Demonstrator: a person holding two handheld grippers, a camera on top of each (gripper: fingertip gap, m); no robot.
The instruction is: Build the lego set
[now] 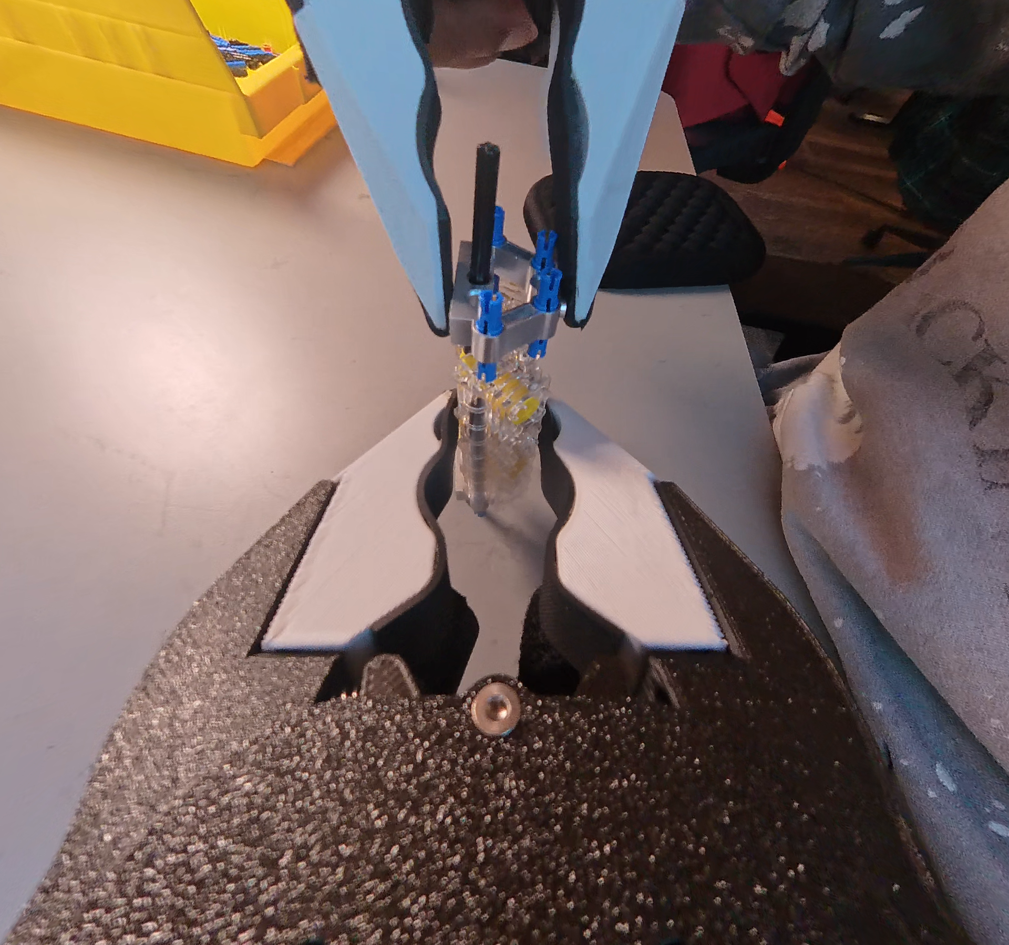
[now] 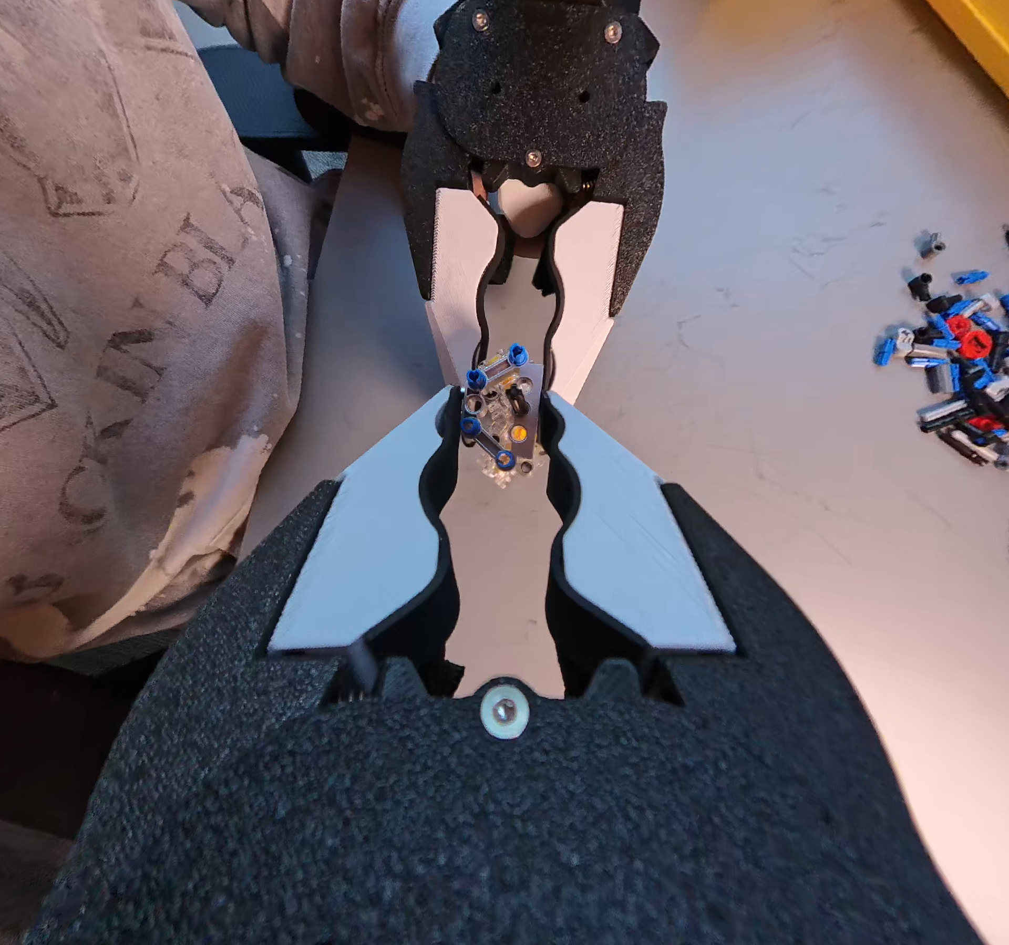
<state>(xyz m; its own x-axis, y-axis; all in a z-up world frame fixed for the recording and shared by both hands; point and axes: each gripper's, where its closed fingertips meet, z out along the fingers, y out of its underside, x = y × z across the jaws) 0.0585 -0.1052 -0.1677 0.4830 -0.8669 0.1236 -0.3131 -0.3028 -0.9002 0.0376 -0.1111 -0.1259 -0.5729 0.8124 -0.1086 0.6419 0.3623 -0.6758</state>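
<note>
**Both grippers on one small assembly**

Left gripper (image 1: pixel 499 422) clamps the clear gear stack (image 1: pixel 499 427); right gripper (image 2: pixel 499 416) clamps the grey plate (image 1: pixel 502 313) above it, over the table (image 1: pixel 164 373). Risk: uneven squeeze could snap blue pins (image 1: pixel 546 291) loose or tilt the black axle (image 1: pixel 483 209).

My left claw (image 1: pixel 499 416) and my right claw (image 2: pixel 499 406) meet tip to tip above the surface (image 1: pixel 164 373), each closed on the same small assembly (image 1: pixel 499 373): the left on its lower part, the right on the plate at its top. A rod (image 1: pixel 483 209) stands up from that plate. Bins (image 1: pixel 136 45) sit beyond my left claw, to its left. A pile of small parts (image 2: pixel 955 351) lies on the surface well to the right of my right claw.
</note>
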